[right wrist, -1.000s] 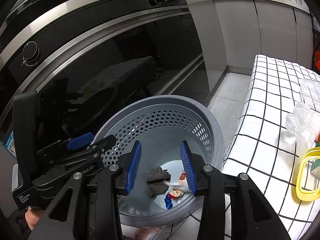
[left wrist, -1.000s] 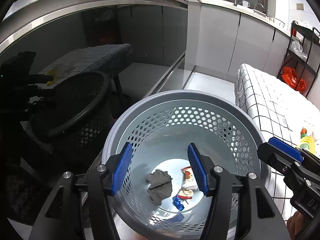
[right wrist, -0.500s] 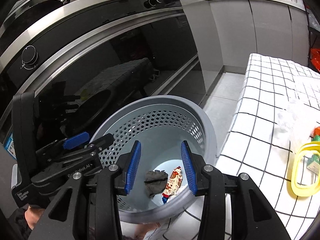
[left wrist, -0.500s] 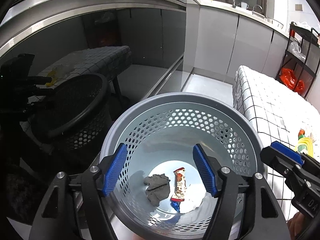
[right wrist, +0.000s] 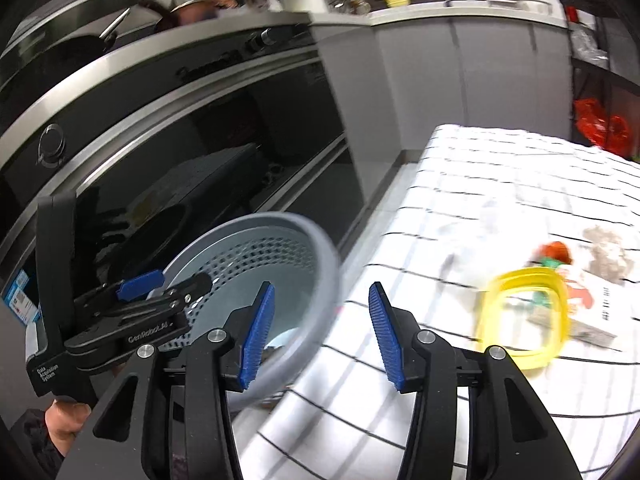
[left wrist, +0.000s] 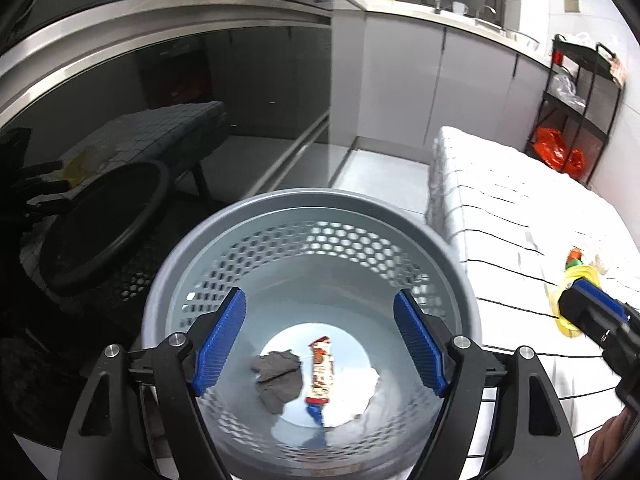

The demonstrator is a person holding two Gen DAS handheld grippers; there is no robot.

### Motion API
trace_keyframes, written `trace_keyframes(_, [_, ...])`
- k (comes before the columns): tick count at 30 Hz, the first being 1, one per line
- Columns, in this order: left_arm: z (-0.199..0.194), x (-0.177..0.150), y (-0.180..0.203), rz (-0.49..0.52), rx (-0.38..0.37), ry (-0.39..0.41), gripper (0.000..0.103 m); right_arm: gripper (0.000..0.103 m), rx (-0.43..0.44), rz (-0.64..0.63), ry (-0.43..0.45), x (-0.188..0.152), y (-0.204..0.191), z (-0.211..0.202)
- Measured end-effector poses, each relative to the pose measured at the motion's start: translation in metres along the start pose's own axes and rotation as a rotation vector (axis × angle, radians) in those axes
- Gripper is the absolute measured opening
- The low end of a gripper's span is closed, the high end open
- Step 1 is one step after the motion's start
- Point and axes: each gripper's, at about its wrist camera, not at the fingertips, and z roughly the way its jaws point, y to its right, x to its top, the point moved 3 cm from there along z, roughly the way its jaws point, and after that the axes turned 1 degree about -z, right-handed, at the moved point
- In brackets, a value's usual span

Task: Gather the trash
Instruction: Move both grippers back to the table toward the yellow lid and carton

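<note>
So from my end, the left gripper (left wrist: 320,340) is parked right over the round grey plastic waste basket with the honeycomb-perforated wall (left wrist: 312,216), blue ribbed fingers (left wrist: 220,340) spread wide apart, nothing between them. Looking straight down into the bin I can see three bits of trash on its pale solid bottom: a crumpled dark grey wad of paper or cloth (left wrist: 278,376), a long narrow red-and-white snack wrapper with a blue end (left wrist: 321,376) lying just beside it on the right, and what looks like a scrap of white tissue (left wrist: 356,384) against the wrapper's other side. The wrapper lies flat, lengthwise toward the camera, print too small for me to read.

The right gripper (right wrist: 320,336) is off to the side, sitting above the edge of the table with the white black-grid cloth (right wrist: 480,184), fingers also well apart and holding nothing. Its view catches the basket's rim down on the left, touching or just beside the table edge, hard to tell with the blur. On the cloth there's a yellow plastic ring-shaped frame (right wrist: 524,316), a red and green item (right wrist: 554,254) just behind it, a brownish crumpled scrap (right wrist: 608,254) further right, and a white printed paper (right wrist: 612,304) near that. All fairly smeared, so I can't make out more
</note>
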Motion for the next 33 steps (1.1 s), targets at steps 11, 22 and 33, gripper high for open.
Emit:
trace_keyframes(11, [-0.012, -0.014, 0.089, 0.101, -0.125, 0.007, 0.077, 0.049, -0.162, 0.073, 0.065, -0.004, 0.081, -0.055])
trace_keyframes(22, [-0.02, -0.039, 0.168, 0.189, -0.188, -0.033, 0.079, 0.051, -0.223, 0.153, 0.046, -0.014, 0.161, -0.092])
trace_keyframes(33, [0.002, -0.043, 0.236, 0.23, -0.216, -0.093, 0.084, 0.052, -0.169, 0.138, 0.008, -0.005, 0.2, -0.091])
